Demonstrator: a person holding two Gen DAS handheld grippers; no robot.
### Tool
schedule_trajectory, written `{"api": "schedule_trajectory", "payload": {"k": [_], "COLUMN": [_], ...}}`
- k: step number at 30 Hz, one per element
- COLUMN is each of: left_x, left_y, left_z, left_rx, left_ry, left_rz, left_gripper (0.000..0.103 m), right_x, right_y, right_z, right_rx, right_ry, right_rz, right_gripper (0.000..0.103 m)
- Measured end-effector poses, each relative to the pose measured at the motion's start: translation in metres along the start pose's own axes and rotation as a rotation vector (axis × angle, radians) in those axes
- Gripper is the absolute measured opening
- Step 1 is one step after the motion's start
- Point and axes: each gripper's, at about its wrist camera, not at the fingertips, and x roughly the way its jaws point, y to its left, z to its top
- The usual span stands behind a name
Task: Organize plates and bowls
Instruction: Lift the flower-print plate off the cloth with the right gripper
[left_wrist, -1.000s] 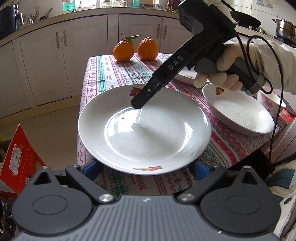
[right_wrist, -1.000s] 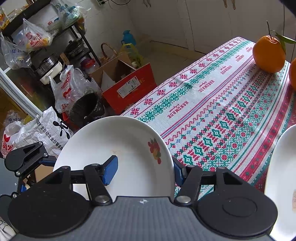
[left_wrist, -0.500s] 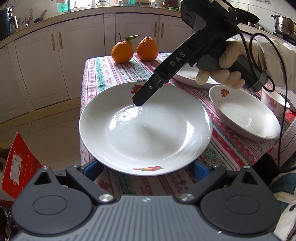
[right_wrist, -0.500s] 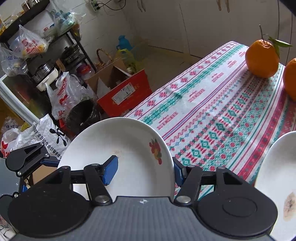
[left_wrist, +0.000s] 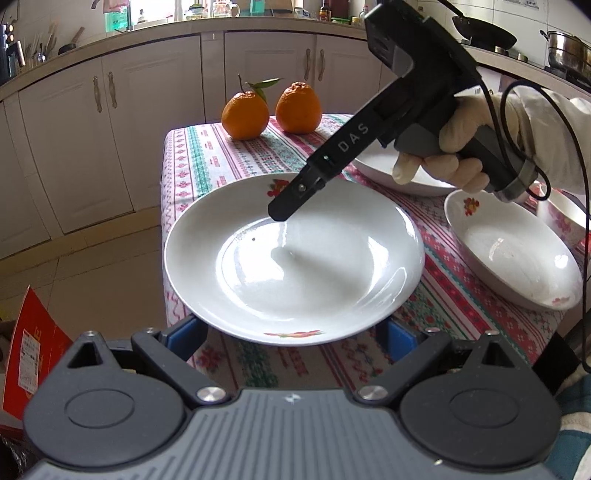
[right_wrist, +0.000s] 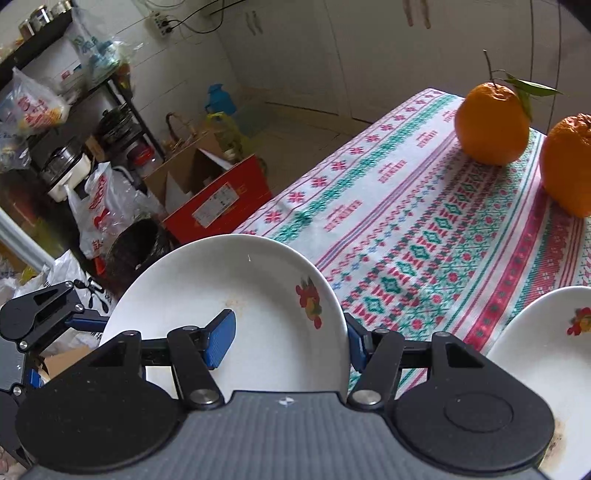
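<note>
1. While the right gripper (right_wrist: 288, 338) reaches across from the far side, its fingers (right_wrist: 221, 339) straddle the rim of the large white plate (left_wrist: 295, 266): one blue pad lies over the inside of the dish, the other sits outside the edge. Whether the pads actually press the rim cannot be told from either view.
2. From the left wrist view, the right gripper (left_wrist: 280, 214) shows as a long black arm marked "DAS", its tip down over the plate's inner slope, held by a gloved right hand (left_wrist: 443, 147).
3. The left gripper (left_wrist: 291, 339) sits at the plate's near edge with its fingers (left_wrist: 184, 332) spread wide — the blue pads show on either side beneath the rim, gripping nothing that can be seen.
4. The plate is at the near end of the bench (left_wrist: 207, 162), which is covered by a red, green and white patterned cloth. A red flower print marks the plate's far rim and another its near rim.
5. To the right lies a second white dish (left_wrist: 513, 254) with a flower print, apart from the large plate, and a third white dish (left_wrist: 384, 168) lies behind the gripper arm. A patterned bowl (left_wrist: 565, 214) shows at the right edge.
6. Two oranges (left_wrist: 245, 116) stand side by side at the bench's far end — one with a stem and leaves.
</note>
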Motion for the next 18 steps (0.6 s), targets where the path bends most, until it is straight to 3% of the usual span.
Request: {"api": "schedule_trajectory", "payload": {"k": [18], "left_x": [0.013], "left_y": [0.007], "left_z": [0.007], "left_rx": [0.065], "left_ry": [0.004], "left_rz": [0.005], "left_gripper": [0.097], "right_x": [0.003], "right_y": [-0.010], "right_z": [0.006], "right_rx": [0.014], "right_ry": [-0.021], "right_rz": [-0.042], "right_gripper": [0.067]}}
